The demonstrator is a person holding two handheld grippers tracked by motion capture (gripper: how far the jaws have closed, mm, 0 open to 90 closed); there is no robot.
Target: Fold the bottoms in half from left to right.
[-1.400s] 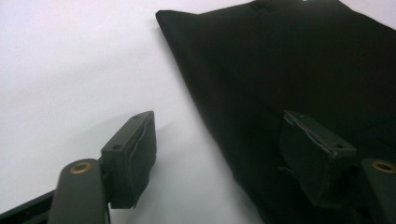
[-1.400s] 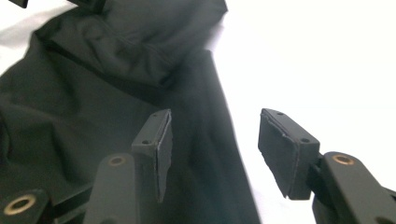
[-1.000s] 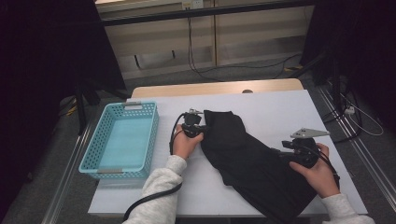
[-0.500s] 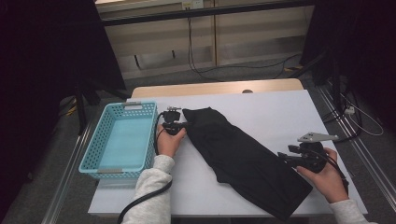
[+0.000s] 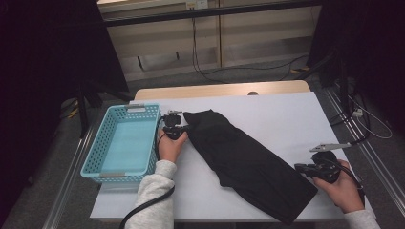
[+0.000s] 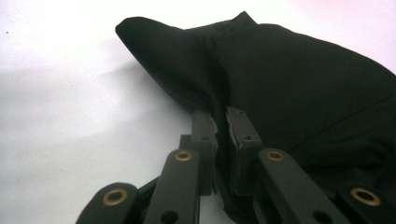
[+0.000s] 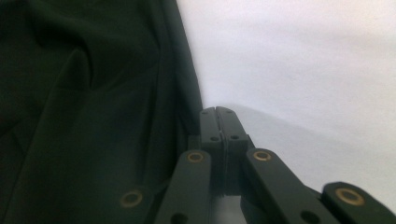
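Black garment (image 5: pixel 243 160) lies spread slantwise across white table (image 5: pixel 286 114), upper end near blue basket (image 5: pixel 122 143), which holds nothing. Left gripper (image 5: pixel 175 130), jaws nearly together, pinches the cloth's upper edge. Right gripper (image 5: pixel 305 168), just beside the lower end, jaws just closed pad to pad with no cloth between.

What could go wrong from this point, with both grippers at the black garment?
1. The right gripper has just closed, jaws meeting beside the black garment with no cloth seen between them, so a pull from that end may move nothing.
2. The left gripper pinches only a thin fold at the garment's edge; it could slip free.
3. The blue basket sits close beside the left hand and might get bumped.
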